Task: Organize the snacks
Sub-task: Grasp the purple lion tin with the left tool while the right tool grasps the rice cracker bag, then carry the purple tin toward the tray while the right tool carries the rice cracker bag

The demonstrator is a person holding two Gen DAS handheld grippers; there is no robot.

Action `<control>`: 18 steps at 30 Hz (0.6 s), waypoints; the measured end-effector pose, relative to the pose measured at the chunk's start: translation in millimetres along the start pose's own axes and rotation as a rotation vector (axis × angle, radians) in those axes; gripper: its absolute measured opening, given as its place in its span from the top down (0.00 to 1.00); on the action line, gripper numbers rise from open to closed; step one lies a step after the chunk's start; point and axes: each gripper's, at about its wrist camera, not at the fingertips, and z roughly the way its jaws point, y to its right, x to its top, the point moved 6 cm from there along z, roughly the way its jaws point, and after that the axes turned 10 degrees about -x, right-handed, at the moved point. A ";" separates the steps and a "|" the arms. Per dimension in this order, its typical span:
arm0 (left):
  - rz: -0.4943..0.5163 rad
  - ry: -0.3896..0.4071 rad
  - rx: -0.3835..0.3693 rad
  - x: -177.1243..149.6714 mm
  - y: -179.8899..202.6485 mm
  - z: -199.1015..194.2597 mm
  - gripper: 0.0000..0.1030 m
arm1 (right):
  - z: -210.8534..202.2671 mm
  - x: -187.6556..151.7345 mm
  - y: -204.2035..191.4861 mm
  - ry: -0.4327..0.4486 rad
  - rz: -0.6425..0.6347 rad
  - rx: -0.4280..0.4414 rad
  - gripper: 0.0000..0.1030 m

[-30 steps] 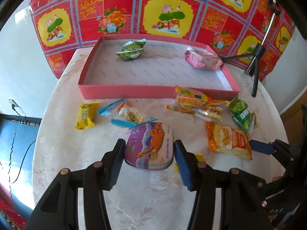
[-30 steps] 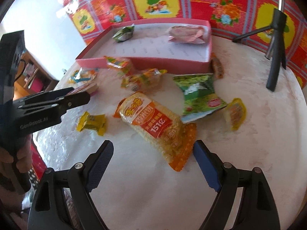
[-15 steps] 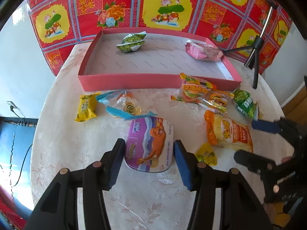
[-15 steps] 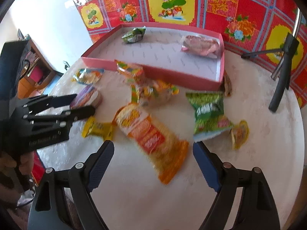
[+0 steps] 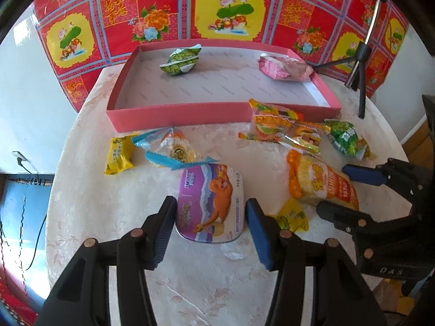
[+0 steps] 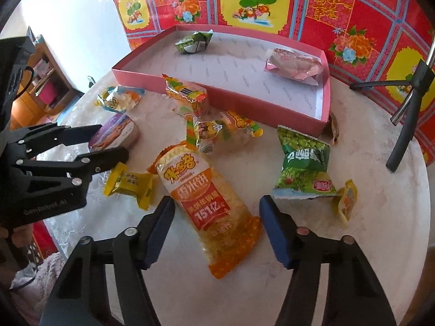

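On table, two grippers, two boxed snacks

I see a round table with a pale, shiny cover that has soft flower shapes on it. Behind it hangs a big red cloth with yellow circles, green leaves and bright flowers. A black tripod stands on the far side of the table, near the cloth. The wall beside the cloth is white. Low on it I see a plug with a thin black cord hanging down. Far off to one side there is a wooden shelf with small things on it; I cannot tell what they are.
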 end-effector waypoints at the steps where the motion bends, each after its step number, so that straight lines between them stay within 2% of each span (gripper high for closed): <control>1: 0.002 0.000 -0.005 0.3 1.6 -1.2 0.49 | -1.1 -0.7 0.2 0.001 0.005 0.006 0.43; 8: -0.012 -0.014 -0.027 3.2 10.9 -8.7 0.49 | -7.7 -8.2 -0.1 0.016 0.038 0.049 0.59; 12: -0.047 -0.020 -0.075 2.7 14.7 -14.3 0.49 | -10.7 -10.6 -1.8 0.018 0.060 0.088 0.60; 18: -0.031 0.001 -0.085 1.1 24.0 -25.4 0.49 | -20.8 -12.1 -5.6 0.044 0.061 0.101 0.60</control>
